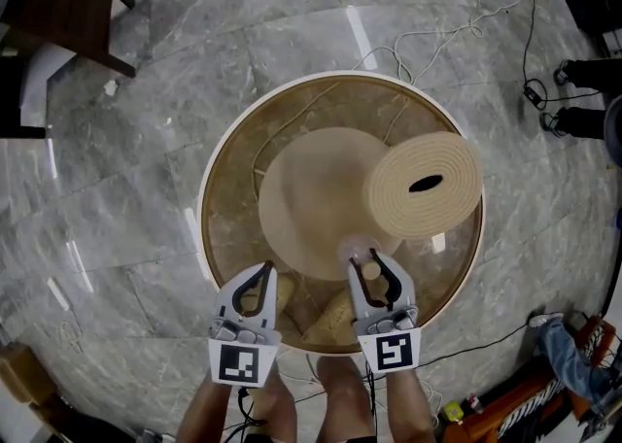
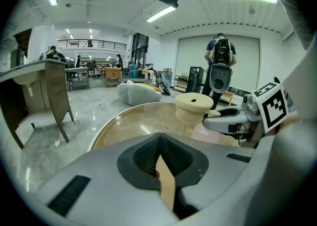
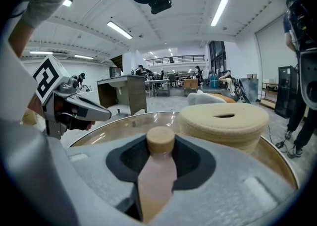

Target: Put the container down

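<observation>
Your right gripper (image 3: 159,146) is clamped on the container (image 3: 156,173), low centre of the head view, inside the near rim of the round glass table (image 1: 207,179). Left gripper (image 1: 260,270) has its jaws together, holding nothing. Risk: tall narrow container, so a tilted release could topple it off the edge. Rope spool (image 1: 425,186) crowds the upper right; the open glass is centre-left.

We look from the head steeply down, from close above, onto the round glass-topped table (image 1: 228,169), with the left gripper (image 1: 263,269) and right gripper (image 1: 373,262) at the lower edge. Each gripper view rides low behind its own jaws and faces out across the tabletop. The left one sees the right gripper beyond and to the right of its jaws, the right one the reverse. All three views share the tall beige coiled-rope spool (image 1: 425,186), ahead of both pairs of jaws.
</observation>
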